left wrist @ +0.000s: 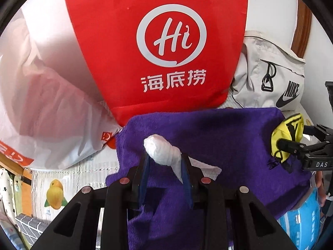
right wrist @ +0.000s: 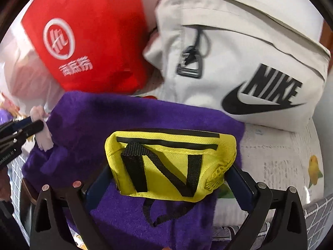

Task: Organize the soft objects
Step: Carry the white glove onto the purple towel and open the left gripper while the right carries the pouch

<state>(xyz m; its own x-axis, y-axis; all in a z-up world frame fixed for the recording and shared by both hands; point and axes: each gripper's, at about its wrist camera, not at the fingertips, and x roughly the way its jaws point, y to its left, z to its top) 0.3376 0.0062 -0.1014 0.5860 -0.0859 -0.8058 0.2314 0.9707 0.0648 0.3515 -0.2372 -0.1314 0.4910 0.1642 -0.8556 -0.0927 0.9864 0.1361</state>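
Both hands hover over the purple towel point(left wrist: 218, 137): left gripper point(left wrist: 166, 160) pinches a white wad point(left wrist: 162, 152), right gripper point(right wrist: 172, 173) clamps the yellow pouch point(right wrist: 170, 162). Next, I'd guess, each needs a resting place.

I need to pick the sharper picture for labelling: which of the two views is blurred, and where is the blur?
Right wrist view: motion-smeared, worst on the red non-woven bag and the pale grey Nike backpack; the yellow mesh pouch stays crisp. Left wrist view: sharp, bag lettering readable; only fisheye bending at the edges.
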